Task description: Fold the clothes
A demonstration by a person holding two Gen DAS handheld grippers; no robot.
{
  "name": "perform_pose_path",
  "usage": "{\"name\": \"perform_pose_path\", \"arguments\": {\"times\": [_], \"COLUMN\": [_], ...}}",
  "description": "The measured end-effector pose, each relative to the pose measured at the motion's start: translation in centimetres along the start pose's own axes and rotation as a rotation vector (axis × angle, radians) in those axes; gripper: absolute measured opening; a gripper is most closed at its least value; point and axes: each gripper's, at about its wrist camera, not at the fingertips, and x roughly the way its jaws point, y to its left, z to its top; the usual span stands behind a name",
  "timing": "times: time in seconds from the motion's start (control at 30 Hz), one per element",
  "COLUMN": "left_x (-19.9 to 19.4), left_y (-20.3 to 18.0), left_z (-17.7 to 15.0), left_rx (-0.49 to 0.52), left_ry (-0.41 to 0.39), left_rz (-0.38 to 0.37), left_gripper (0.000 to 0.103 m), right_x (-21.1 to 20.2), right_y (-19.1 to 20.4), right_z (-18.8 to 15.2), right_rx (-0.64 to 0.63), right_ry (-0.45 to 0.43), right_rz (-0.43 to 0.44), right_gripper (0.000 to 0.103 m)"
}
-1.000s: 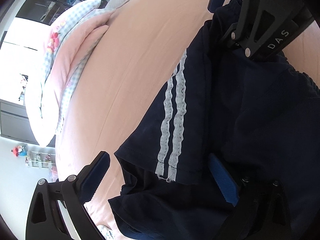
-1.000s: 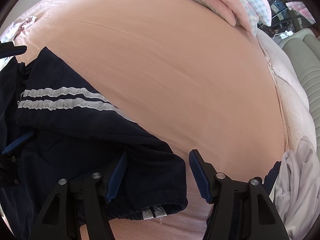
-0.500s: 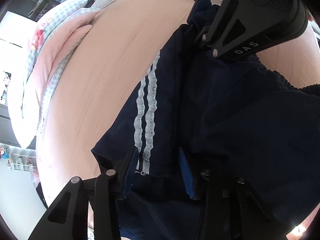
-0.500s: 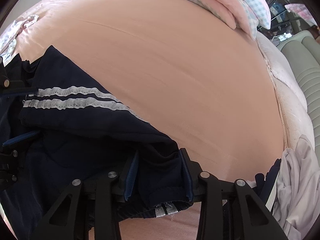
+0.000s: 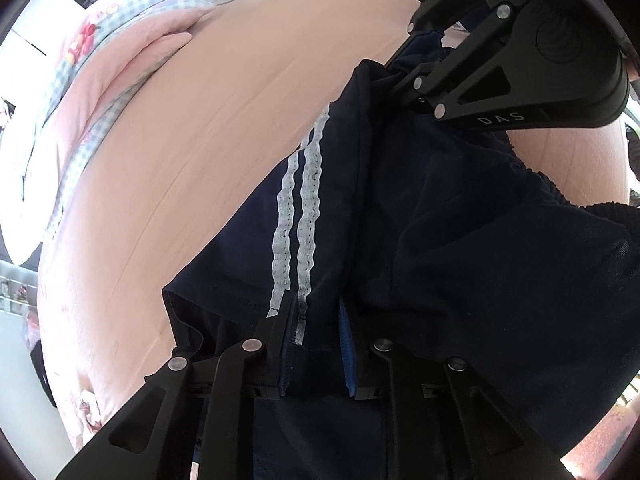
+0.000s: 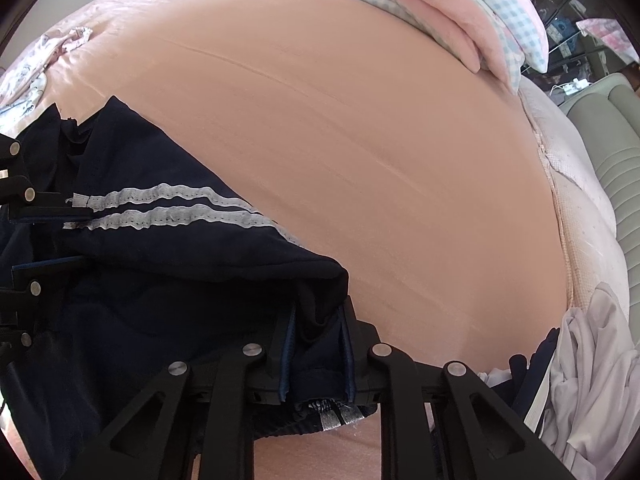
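We are closing the left gripper on the hem end of the navy shorts, and its jaws are narrowing with a fold of the dark fabric pinched between the blue pads, right where the two white lace stripes are ending. Just ahead of these fingers the stripes are running up and away along the side of the garment, and beyond their far end we are seeing the right gripper biting into the opposite end of the same side. To the right of the left gripper the rest of the shorts is spreading out dark and rumpled, with the gathered waistband lying at the far right edge. We are also closing the right gripper, its jaws narrowing on a bunched corner of the shorts held between its pads. Off to its left the lace stripes are stretching toward the left gripper's fingers, which are touching their end. Ahead of both grippers the peach bedsheet is lying smooth under the garment, with a pink and blue checked quilt folded at its far side. To the right of the right gripper a white garment is lying crumpled, well apart from the shorts.
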Motion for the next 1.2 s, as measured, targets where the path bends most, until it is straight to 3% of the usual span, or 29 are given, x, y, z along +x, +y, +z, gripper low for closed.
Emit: {"name": "perform_pose_path", "arguments": {"times": [0.17,0.47,0.5,0.6,0.67,0.87,0.93,1.2], "left_x": [-0.5,-1.2,-1.2,-1.4,-1.6,-1.9,-1.2,-0.3], "left_y": [-0.7,0.1,0.4,1.6,2.1,4.2,4.3,5.6], "left_z": [-0.1,0.2,0.3,0.3,0.2,-0.5,1.9,2.4], "left_rx": [0.030,-0.033,-0.050,-0.122,-0.145,-0.226,-0.254,-0.327], "left_ry": [-0.025,-0.042,-0.044,-0.047,-0.047,-0.044,-0.035,-0.015], "left_rz": [0.135,0.189,0.197,0.184,0.196,0.212,0.216,0.183], "left_gripper": [0.017,0.017,0.017,0.017,0.017,0.017,0.017,0.017], "right_x": [-1.5,-3.7,-3.7,-1.8,-2.5,-5.2,-5.3,-6.7], "right_y": [0.3,3.1,5.0,8.0,9.0,12.2,12.6,14.4], "right_z": [0.5,3.0,5.0,9.3,10.1,10.1,10.4,10.5], "right_rx": [-0.039,-0.106,-0.110,-0.116,-0.111,-0.121,-0.129,-0.165], "right_ry": [-0.054,-0.116,-0.116,-0.118,-0.119,-0.124,-0.119,-0.104], "right_rz": [-0.041,-0.109,-0.113,-0.139,-0.138,-0.134,-0.133,-0.133], "right_gripper": [0.016,0.016,0.016,0.016,0.016,0.016,0.016,0.016]}}
